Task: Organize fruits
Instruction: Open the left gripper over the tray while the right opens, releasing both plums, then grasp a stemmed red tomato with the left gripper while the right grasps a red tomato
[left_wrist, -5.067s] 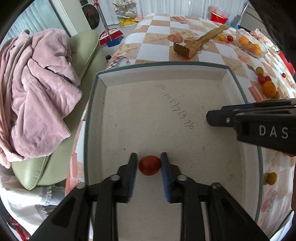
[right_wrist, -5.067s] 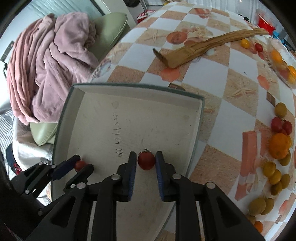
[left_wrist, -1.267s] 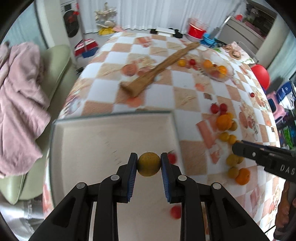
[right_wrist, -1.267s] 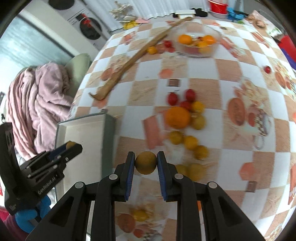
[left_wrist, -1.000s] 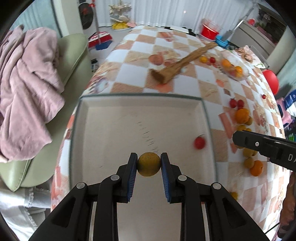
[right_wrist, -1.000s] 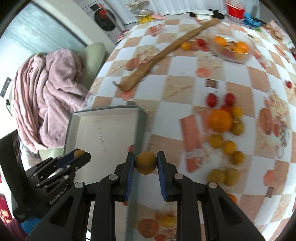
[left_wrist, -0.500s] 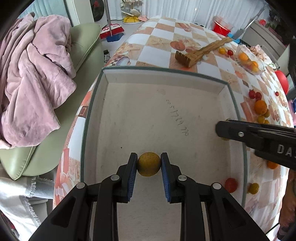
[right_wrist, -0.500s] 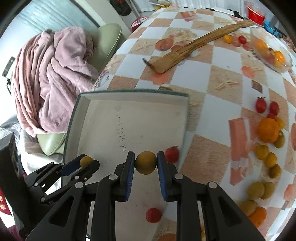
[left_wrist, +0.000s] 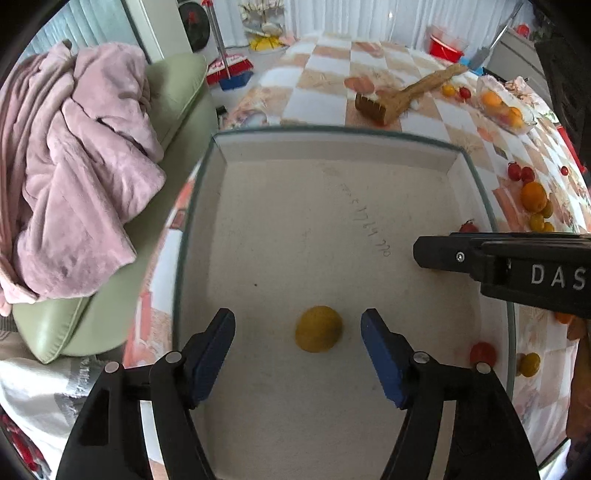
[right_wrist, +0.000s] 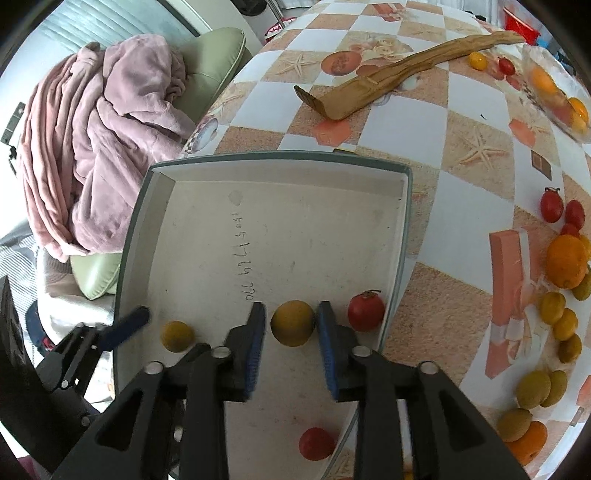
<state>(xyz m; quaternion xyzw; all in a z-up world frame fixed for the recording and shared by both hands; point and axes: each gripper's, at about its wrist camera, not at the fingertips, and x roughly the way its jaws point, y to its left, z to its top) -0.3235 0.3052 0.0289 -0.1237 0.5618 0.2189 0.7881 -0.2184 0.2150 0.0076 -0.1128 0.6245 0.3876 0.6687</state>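
A shallow white box with a green rim (left_wrist: 332, 131) (right_wrist: 277, 157) lies on the checkered table. My left gripper (left_wrist: 298, 334) is open inside it, with a yellow fruit (left_wrist: 318, 333) resting on the floor between its fingers; that fruit also shows in the right wrist view (right_wrist: 178, 335). My right gripper (right_wrist: 291, 325) stands low in the box with a second yellow fruit (right_wrist: 292, 322) between its pads, which sit just off the fruit. Two red tomatoes (right_wrist: 365, 311) (right_wrist: 317, 443) lie in the box beside it.
Loose yellow, orange and red fruits (right_wrist: 565, 260) lie on the table right of the box. A wooden back scratcher (right_wrist: 399, 79) and a clear bowl of fruit (left_wrist: 504, 105) lie beyond. A green chair with a pink blanket (left_wrist: 74, 155) stands left.
My left gripper has opened and let its yellow fruit down onto the box floor. My right gripper has come down into the box with its fruit and its pads have eased apart.
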